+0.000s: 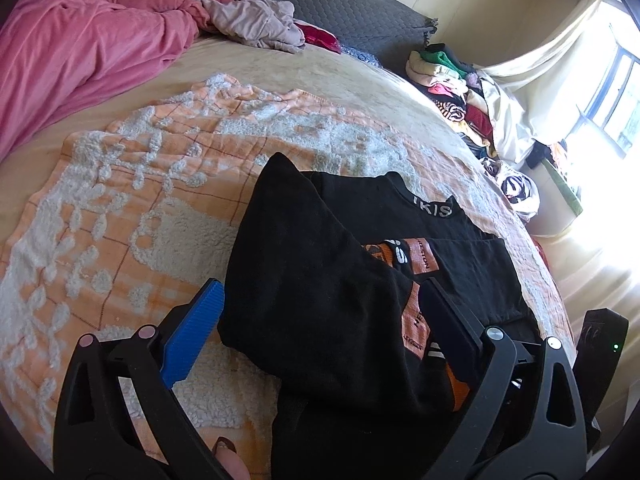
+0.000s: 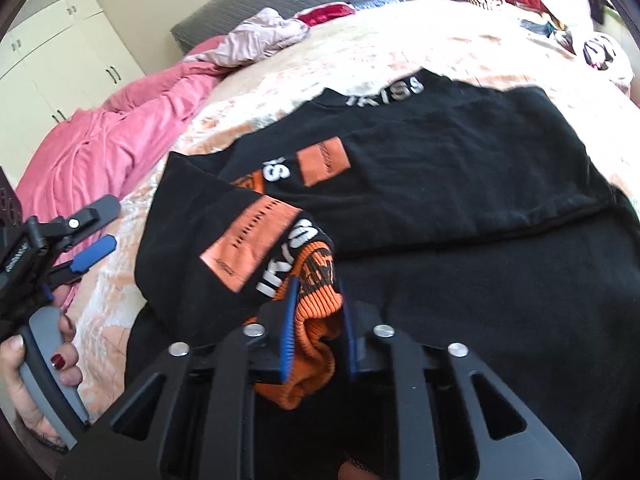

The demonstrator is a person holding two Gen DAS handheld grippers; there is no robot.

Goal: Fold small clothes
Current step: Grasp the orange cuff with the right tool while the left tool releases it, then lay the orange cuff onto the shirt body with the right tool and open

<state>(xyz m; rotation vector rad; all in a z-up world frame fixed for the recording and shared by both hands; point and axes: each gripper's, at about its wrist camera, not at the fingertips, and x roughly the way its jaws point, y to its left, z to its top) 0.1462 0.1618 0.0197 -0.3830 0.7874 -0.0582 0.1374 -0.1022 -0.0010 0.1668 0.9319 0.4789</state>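
Right gripper (image 2: 316,308): jaws drawn narrow, blue pads pinching the orange ribbed cuff (image 2: 310,344) of the black sweatshirt (image 2: 460,160). The tool points down and forward over the garment.

Left gripper (image 1: 320,328): jaws spread wide, nothing clamped; a folded black sleeve lies between the fingers (image 1: 196,332) without pad contact. In the right wrist view it sits at 9 o'clock, a hand (image 2: 36,364) wrapped around its grey handle.

The sweatshirt lies on the orange-and-white blanket (image 1: 132,208), collar toward 12 o'clock. A pink duvet (image 1: 80,48) is at 10 o'clock.
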